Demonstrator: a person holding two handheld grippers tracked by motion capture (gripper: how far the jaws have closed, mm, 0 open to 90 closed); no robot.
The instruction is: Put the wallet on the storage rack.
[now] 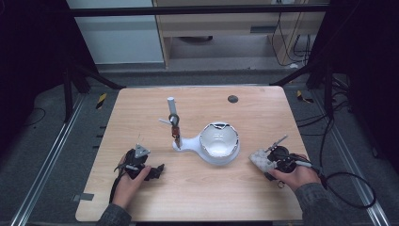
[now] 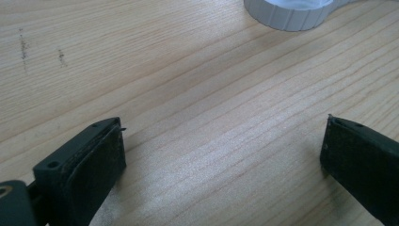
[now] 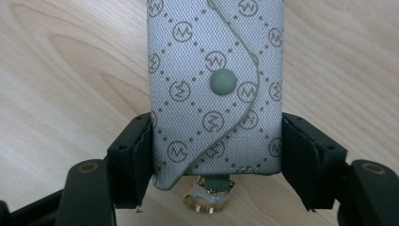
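Wooden table point(image 1: 197, 188): right gripper point(image 3: 216, 155) clamped across the grey key pouch point(image 3: 214, 84), centre frame; soft, light fabric, best held mid-body. Left gripper point(image 2: 221, 150) stands apart, empty.

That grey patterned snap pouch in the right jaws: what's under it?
Under the grey patterned fabric pouch lies bare wooden table. A small metal ring pokes out below its lower edge. Its contents are covered.

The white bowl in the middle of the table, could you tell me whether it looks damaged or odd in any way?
Yes. The white bowl has a jagged, uneven far rim, as if chipped or broken there. It sits upright on the table, and no loose pieces show around it.
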